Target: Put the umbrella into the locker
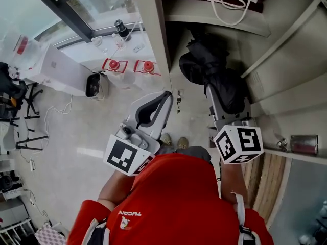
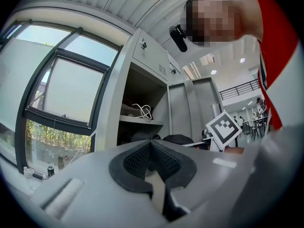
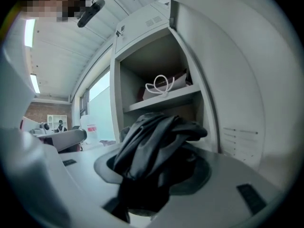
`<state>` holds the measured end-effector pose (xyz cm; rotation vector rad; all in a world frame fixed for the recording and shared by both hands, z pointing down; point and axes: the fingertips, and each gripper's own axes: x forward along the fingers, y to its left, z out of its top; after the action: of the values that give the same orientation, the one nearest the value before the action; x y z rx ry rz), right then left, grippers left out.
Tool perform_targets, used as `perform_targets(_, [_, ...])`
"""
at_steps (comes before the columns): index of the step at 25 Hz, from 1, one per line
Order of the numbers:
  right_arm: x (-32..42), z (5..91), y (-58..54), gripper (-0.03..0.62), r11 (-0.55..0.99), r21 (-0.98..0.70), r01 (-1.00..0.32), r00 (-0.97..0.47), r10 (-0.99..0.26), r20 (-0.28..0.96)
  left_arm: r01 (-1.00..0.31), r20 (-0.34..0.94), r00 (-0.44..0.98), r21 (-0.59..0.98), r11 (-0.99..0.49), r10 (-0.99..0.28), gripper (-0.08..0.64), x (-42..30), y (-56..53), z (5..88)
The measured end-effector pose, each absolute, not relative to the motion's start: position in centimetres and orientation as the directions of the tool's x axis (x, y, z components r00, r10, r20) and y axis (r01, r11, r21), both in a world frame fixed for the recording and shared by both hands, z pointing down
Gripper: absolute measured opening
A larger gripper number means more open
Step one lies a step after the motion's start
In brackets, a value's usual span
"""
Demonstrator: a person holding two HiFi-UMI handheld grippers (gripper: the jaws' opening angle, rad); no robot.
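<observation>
The black folded umbrella (image 1: 214, 70) is bunched between the jaws of my right gripper (image 1: 227, 106), which is shut on it. Its front end reaches into the open grey locker (image 1: 219, 22), below the shelf. In the right gripper view the umbrella (image 3: 152, 146) fills the jaws of the right gripper (image 3: 152, 179), with the locker (image 3: 142, 46) straight ahead. My left gripper (image 1: 164, 97) is beside the locker's left edge, its jaws together and empty. In the left gripper view the left gripper (image 2: 152, 167) points at the locker (image 2: 142, 80).
A white cord (image 1: 230, 1) lies on the locker's upper shelf. The locker door (image 1: 286, 40) stands open at the right. On the floor at the left are a white box (image 1: 61, 70), two red items (image 1: 115, 65) and a window wall.
</observation>
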<state>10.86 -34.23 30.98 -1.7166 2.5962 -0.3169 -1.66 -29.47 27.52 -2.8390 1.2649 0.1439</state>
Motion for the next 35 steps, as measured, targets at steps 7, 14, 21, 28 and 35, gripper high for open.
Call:
perform_targets(7, [10.6, 32.3, -38.1, 0.227, 0.351, -0.151, -0.924, -0.373, -0.914, 0.158, -0.728, -0.102, 0.682, 0.01, -0.686, -0.725, 0.005, -1.2, -31.1, 27.4])
perform_targets(14, [10.1, 34.1, -42.2, 0.227, 0.32, -0.102, -0.942, -0.336, -0.911, 0.241, -0.716, -0.076, 0.694, 0.036, -0.698, -0.716, 0.005, -1.5, -32.2, 28.4])
perform_targets(21, [9.4, 35.4, -45.2, 0.227, 0.308, -0.062, -0.949, -0.312, -0.897, 0.314, -0.7, -0.084, 0.709, 0.036, -0.714, -0.7, 0.005, -1.4, -33.3, 28.5])
perform_targets(28, [9.1, 36.7, -47.9, 0.229, 0.307, -0.036, -0.951, -0.297, -0.873, 0.388, -0.696, -0.075, 0.713, 0.052, -0.716, -0.697, 0.005, -1.9, -34.4, 29.2])
perform_targets(35, [8.2, 37.2, -50.3, 0.238, 0.329, -0.015, -0.944, -0.303, -0.848, 0.434, -0.683, -0.068, 0.725, 0.055, -0.728, -0.685, 0.005, -1.9, -34.7, 29.4])
